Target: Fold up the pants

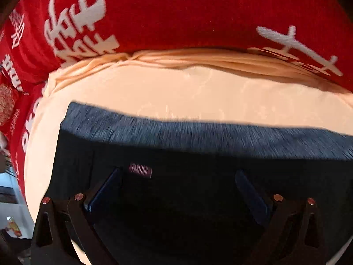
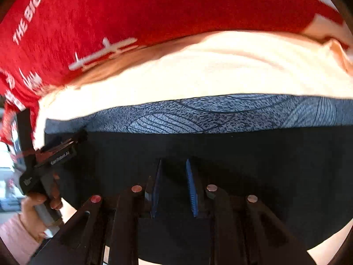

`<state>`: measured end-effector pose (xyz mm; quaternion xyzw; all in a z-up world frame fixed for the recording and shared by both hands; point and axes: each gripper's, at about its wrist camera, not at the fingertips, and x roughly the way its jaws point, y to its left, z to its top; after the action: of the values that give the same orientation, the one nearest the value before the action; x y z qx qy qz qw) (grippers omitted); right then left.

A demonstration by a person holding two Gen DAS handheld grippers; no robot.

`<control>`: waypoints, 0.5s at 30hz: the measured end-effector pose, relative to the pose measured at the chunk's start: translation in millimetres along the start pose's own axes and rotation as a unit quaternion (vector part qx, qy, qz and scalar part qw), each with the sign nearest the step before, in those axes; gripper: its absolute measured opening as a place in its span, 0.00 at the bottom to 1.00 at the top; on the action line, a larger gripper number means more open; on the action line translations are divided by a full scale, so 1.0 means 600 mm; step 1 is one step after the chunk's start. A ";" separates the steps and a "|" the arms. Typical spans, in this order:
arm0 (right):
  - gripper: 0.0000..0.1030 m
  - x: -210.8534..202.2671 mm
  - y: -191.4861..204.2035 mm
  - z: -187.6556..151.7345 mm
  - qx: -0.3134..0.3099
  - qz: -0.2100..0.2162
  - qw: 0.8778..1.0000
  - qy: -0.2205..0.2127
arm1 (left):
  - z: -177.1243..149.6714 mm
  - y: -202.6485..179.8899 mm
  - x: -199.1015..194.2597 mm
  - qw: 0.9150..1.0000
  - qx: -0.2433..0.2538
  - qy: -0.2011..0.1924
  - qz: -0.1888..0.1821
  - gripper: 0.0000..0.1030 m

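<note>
The black pants (image 1: 181, 198) lie flat on a peach sheet (image 1: 176, 92), with a grey-blue patterned band (image 1: 198, 134) along their far edge and a small pink label (image 1: 140, 169). My left gripper (image 1: 178, 174) hovers over the black fabric, jaws wide apart, holding nothing. In the right wrist view the pants (image 2: 253, 154) and their patterned band (image 2: 209, 114) fill the middle. My right gripper (image 2: 174, 165) sits low over the black fabric with a narrow gap between its blue pads (image 2: 190, 185). The left gripper (image 2: 66, 145) shows at the left, held by a hand.
A red blanket with white lettering (image 1: 176, 11) lies bunched behind the peach sheet, also in the right wrist view (image 2: 132, 11). The bed's left edge drops off to a room floor (image 1: 8, 198). A hand in a pink sleeve (image 2: 19, 231) holds the left gripper's handle.
</note>
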<state>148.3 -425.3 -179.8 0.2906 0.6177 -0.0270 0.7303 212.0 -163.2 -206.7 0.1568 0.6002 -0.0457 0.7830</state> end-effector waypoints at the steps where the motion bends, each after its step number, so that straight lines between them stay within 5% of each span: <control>1: 0.24 -0.004 -0.005 0.000 0.006 -0.001 1.000 0.000 | -0.012 0.001 -0.012 1.000 -0.002 -0.001 -0.008 1.00; 6: 0.50 -0.045 -0.008 -0.013 -0.010 -0.052 0.999 -0.009 | -0.090 -0.037 -0.068 0.999 0.015 -0.005 -0.043 1.00; 11: 0.50 -0.094 -0.019 -0.057 -0.011 -0.088 0.996 -0.021 | -0.156 -0.095 -0.086 0.995 0.035 0.016 -0.091 1.00; 14: 0.50 -0.113 -0.030 -0.085 -0.013 -0.116 0.993 -0.030 | -0.195 -0.133 -0.066 0.993 0.050 0.050 -0.089 1.00; 15: 0.50 -0.112 -0.038 -0.098 -0.010 -0.122 0.992 -0.025 | -0.201 -0.132 -0.070 0.995 0.038 0.033 -0.083 1.00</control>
<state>71.4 -438.9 -130.8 0.2044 0.6305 -0.1171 0.7396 68.4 -207.2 -209.6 0.1377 0.6344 -0.1285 0.7497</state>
